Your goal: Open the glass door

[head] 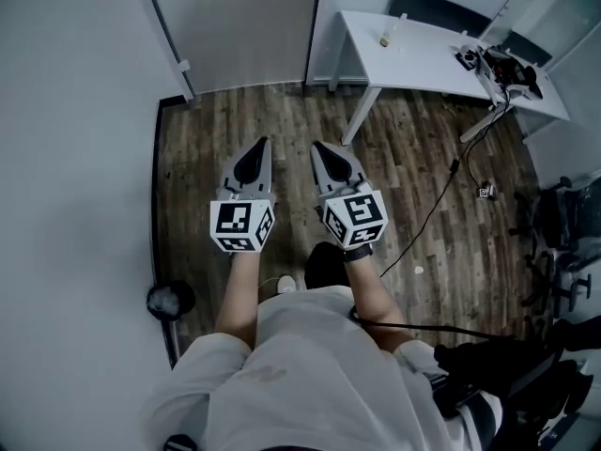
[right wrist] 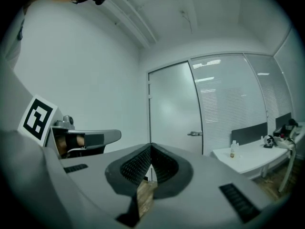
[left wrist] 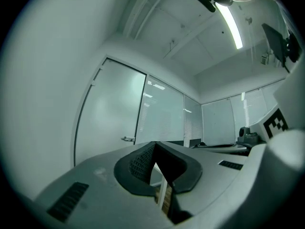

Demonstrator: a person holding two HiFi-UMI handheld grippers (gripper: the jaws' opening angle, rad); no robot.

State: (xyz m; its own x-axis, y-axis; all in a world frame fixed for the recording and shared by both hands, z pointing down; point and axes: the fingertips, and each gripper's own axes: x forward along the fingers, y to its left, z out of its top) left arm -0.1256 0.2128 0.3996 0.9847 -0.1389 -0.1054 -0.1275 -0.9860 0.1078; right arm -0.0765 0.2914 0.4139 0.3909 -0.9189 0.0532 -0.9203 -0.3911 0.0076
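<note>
The frosted glass door stands closed ahead, a metal lever handle on its right side; it also shows in the right gripper view as the glass door with its handle. In the head view the door is at the top, well beyond both grippers. My left gripper and right gripper are held side by side over the wood floor, pointing at the door. Both are shut with nothing between the jaws, the tips meeting in each gripper view: left gripper, right gripper.
A white wall runs along the left. A white desk with a small bottle and cables stands at the right of the door. A black cable trails over the floor, and office chairs sit at far right. A dark round object lies by the wall.
</note>
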